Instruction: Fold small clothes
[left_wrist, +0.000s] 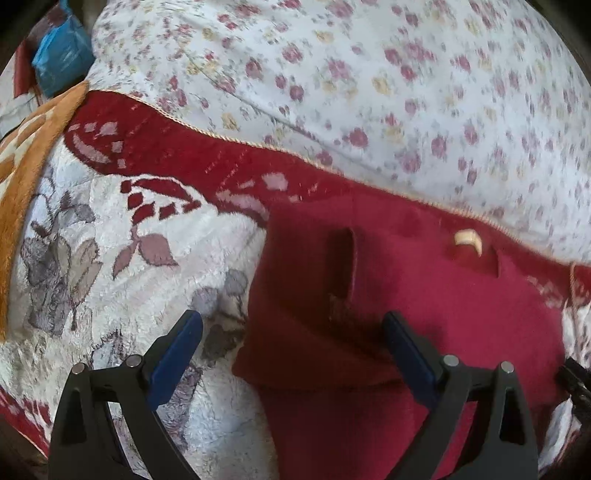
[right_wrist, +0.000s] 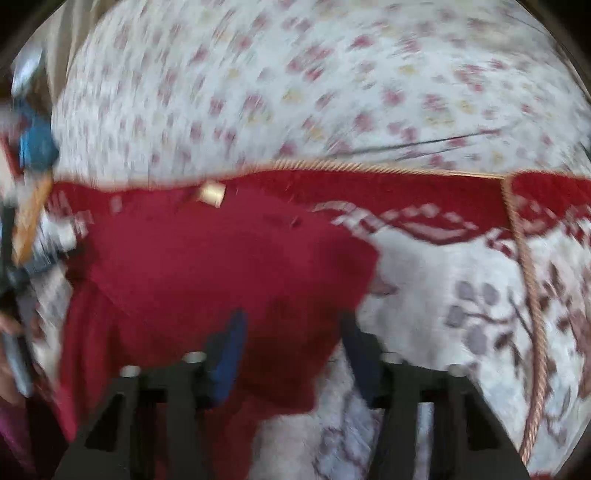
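— What have your grippers got?

— My left gripper (left_wrist: 293, 325) is spread wide with nothing between its blue pads (left_wrist: 177, 354), hanging over the near left edge of the red garment (left_wrist: 424, 314). My right gripper (right_wrist: 291, 325) is also apart over the garment's lower right corner; too blurred to tell if it touches.

— Where's the garment?

— Flat on the plush floral blanket (left_wrist: 122, 266), below its red border (left_wrist: 192, 155) and the flowered sheet (left_wrist: 369, 74).

Each hand-held gripper (left_wrist: 291, 325) (right_wrist: 291, 325) has black frames, blue finger pads, silver pins.
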